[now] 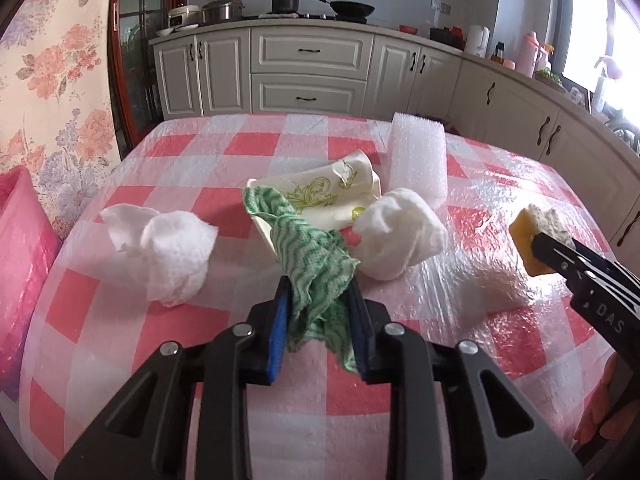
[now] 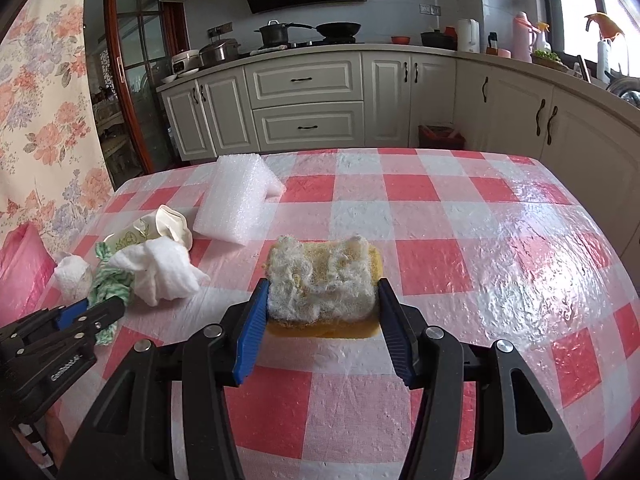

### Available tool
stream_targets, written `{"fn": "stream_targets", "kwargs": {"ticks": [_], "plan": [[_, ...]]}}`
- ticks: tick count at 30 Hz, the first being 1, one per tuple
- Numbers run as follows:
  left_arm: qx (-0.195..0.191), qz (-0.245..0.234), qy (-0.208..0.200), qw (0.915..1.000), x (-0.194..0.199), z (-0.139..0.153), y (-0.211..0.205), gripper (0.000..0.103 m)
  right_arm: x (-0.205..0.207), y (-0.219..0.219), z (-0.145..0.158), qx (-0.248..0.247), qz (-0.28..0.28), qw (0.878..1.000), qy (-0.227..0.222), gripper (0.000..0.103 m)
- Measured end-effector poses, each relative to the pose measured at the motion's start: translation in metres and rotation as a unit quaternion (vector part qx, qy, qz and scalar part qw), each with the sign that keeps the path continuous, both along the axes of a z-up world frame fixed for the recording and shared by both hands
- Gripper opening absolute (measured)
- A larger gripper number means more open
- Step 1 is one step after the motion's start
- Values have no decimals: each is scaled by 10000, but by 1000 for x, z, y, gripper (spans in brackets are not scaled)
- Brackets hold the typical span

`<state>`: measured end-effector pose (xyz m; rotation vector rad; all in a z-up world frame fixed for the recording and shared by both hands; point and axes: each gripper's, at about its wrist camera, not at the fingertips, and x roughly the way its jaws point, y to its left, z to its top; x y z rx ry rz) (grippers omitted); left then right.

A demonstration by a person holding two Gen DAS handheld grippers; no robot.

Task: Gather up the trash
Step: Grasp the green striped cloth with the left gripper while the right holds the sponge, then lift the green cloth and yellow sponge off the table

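Note:
My left gripper (image 1: 316, 292) is shut on a green patterned cloth (image 1: 312, 248), which trails over a crumpled cream paper wrapper (image 1: 324, 196). Two crumpled white tissues lie on either side, one to the left (image 1: 168, 248) and one to the right (image 1: 400, 232). My right gripper (image 2: 322, 300) is shut on a worn yellow sponge with a frayed white scouring top (image 2: 320, 276), held just above the table. The sponge (image 1: 534, 232) also shows at the right of the left wrist view.
A white foam block (image 1: 418, 156) stands behind the pile on the pink-and-white checked tablecloth (image 2: 460, 260). A pink plastic bag (image 1: 20, 256) hangs at the table's left edge. Kitchen cabinets (image 2: 308, 100) run along the far wall.

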<state>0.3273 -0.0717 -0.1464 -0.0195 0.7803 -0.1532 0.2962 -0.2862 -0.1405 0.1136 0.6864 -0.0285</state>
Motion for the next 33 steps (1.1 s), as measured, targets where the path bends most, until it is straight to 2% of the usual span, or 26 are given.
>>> {"fn": "stream_targets", "kwargs": {"ticks": [6, 15, 17, 21, 33], "plan": [[99, 77, -391, 9992, -25, 12, 6, 26, -1, 1, 1, -39, 9, 10000, -45, 52], [77, 114, -483, 9987, -48, 18, 13, 26, 1, 4, 2, -60, 110, 9999, -39, 52], [108, 66, -536, 9985, -56, 21, 14, 26, -6, 12, 6, -210, 181, 9995, -117, 52], [149, 8, -624, 9979, -70, 23, 16, 26, -26, 24, 8, -13, 398, 9992, -76, 52], [101, -43, -868, 9962, -107, 33, 31, 26, -81, 61, 22, -188, 861, 9957, -278, 52]]}}
